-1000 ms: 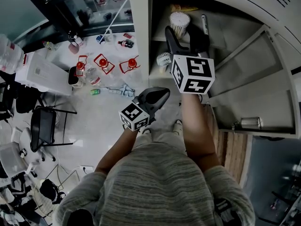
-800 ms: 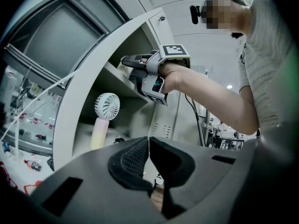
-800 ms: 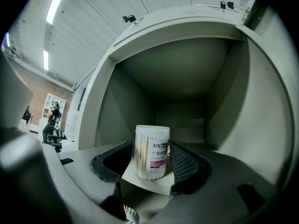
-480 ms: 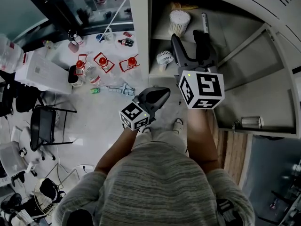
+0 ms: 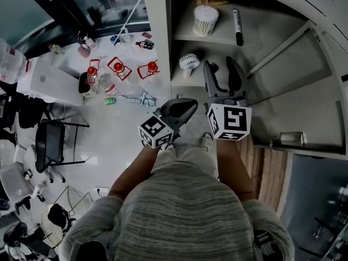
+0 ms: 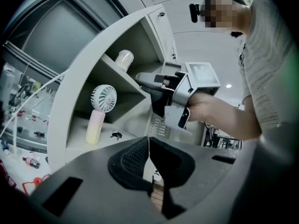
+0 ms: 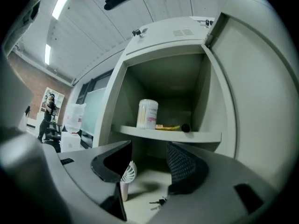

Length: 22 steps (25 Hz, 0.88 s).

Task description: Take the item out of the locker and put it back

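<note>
Swab tub [image 7: 147, 114] label unreadable; R claw [image 7: 148, 158] spread, L claw [image 6: 148, 146] closed.

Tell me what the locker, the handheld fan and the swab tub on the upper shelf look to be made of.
Locker: likely painted sheet metal, matte pale grey; thin folded edges and punched vent slots.
Handheld fan: smooth plastic, with a white grille and a pastel handle.
Swab tub: probably clear plastic; the sticks show through its wall.

Pale grey locker [image 5: 293, 99], white fan [image 6: 103, 98] (pink-to-yellow handle), grey striped sweater [image 5: 185, 211]
</note>
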Each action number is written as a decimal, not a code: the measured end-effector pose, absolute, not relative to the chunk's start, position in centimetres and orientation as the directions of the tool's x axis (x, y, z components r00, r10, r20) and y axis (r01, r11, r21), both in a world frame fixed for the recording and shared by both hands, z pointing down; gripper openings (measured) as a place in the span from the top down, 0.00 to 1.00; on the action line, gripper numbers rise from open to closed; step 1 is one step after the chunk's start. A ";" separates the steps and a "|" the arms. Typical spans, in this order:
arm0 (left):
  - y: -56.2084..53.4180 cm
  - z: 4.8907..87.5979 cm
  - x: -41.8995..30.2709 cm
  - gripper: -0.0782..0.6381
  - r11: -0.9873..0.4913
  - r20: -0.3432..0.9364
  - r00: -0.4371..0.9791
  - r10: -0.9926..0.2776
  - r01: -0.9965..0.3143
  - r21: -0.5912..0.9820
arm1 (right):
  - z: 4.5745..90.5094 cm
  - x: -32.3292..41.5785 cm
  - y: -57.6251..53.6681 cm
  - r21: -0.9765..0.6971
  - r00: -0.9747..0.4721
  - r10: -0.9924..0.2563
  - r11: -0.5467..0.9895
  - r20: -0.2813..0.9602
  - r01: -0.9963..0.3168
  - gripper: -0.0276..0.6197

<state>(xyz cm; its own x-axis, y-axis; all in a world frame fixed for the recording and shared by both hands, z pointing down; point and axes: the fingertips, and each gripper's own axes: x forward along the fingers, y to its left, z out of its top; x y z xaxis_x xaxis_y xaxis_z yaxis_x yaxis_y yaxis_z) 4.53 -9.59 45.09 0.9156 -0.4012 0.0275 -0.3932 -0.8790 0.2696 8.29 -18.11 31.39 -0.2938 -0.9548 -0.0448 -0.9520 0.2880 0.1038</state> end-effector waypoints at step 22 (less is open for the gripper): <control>-9.4 46.6 4.7 0.88 -0.866 0.061 0.911 -0.407 -0.407 0.289 | 46.5 11.2 -24.4 0.117 -0.175 -0.906 0.236 0.384 -0.965 0.65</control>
